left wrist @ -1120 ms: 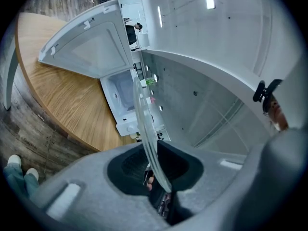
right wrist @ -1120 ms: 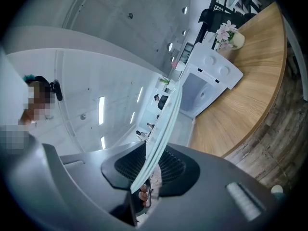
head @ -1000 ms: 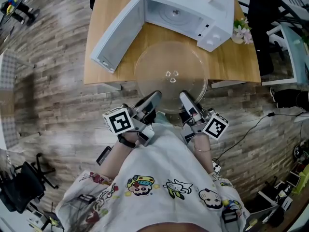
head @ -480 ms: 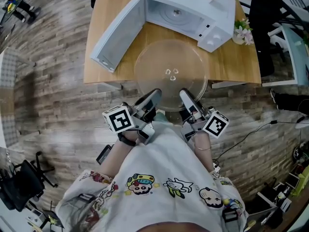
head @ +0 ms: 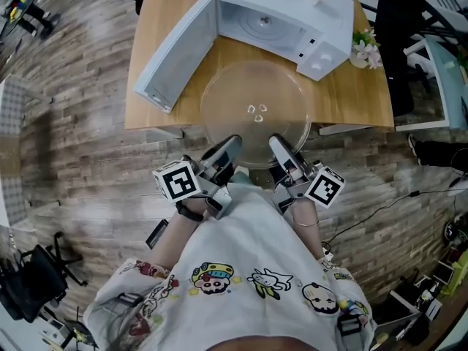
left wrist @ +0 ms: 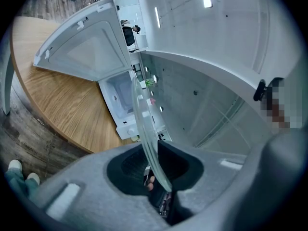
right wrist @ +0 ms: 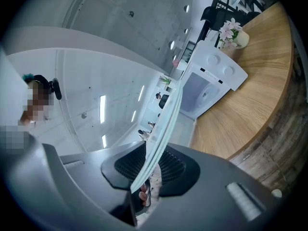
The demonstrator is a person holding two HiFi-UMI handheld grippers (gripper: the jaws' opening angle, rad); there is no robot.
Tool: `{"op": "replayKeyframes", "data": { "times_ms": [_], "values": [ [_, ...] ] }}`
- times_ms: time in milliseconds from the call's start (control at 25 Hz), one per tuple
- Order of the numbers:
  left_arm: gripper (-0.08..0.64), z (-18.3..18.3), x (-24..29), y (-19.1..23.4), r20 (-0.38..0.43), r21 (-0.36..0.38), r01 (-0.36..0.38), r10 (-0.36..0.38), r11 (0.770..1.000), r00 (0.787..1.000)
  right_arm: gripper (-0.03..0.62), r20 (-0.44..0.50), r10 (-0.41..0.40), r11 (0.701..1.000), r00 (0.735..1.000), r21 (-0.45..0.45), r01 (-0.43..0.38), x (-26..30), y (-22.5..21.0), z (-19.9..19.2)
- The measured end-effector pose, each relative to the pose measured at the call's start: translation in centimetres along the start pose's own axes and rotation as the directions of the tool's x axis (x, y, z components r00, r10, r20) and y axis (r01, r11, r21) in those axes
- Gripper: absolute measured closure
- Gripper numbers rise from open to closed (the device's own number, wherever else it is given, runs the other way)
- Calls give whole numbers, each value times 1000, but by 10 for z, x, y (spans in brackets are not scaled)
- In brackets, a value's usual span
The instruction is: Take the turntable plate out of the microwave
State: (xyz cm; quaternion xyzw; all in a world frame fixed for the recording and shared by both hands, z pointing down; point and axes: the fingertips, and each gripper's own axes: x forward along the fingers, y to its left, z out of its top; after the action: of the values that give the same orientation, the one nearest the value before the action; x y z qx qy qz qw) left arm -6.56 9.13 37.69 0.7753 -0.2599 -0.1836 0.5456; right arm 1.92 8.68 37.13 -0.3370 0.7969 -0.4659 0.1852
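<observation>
head view: above the person, facing steeply down, well off the bench [head: 344, 93] | left gripper view: rides the left claw [head: 228, 148], faces level along its jaws, very near the turntable plate [left wrist: 144, 124] rim | right gripper view: likewise on the right claw [head: 279, 148], beside it on that rim | shared: plate, open microwave [head: 292, 9], bench in all three

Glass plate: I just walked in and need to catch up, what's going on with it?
A person grips the turntable plate by its near rim, the left gripper and right gripper both shut on it. The plate is out of the microwave, held level over the wooden table's front edge. The microwave door stands open.
</observation>
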Motion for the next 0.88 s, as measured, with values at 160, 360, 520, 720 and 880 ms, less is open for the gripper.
{"op": "replayKeyframes", "data": {
  "times_ms": [160, 360, 520, 720, 880],
  "values": [
    [505, -2, -2, 2, 3, -13, -9, 9, 1000, 1000, 502, -1, 2, 1000, 1000, -1, -2, 0, 0, -1],
    [505, 2, 0, -1, 6, 9, -1, 1, 1000, 1000, 500, -2, 3, 1000, 1000, 1, -3, 2, 0, 0],
    [505, 3, -1, -1, 4, 13, -5, 5, 1000, 1000, 500, -7, 10, 1000, 1000, -11, -10, 3, 2, -1],
    [505, 4, -1, -1, 4, 14, -4, 4, 1000, 1000, 499, -13, -1, 1000, 1000, -21, 1, 3, 1, -1],
    [505, 5, 0, 1, 3, 14, -3, 3, 1000, 1000, 497, -14, -4, 1000, 1000, -17, 3, 4, -1, -1]
  ]
}}
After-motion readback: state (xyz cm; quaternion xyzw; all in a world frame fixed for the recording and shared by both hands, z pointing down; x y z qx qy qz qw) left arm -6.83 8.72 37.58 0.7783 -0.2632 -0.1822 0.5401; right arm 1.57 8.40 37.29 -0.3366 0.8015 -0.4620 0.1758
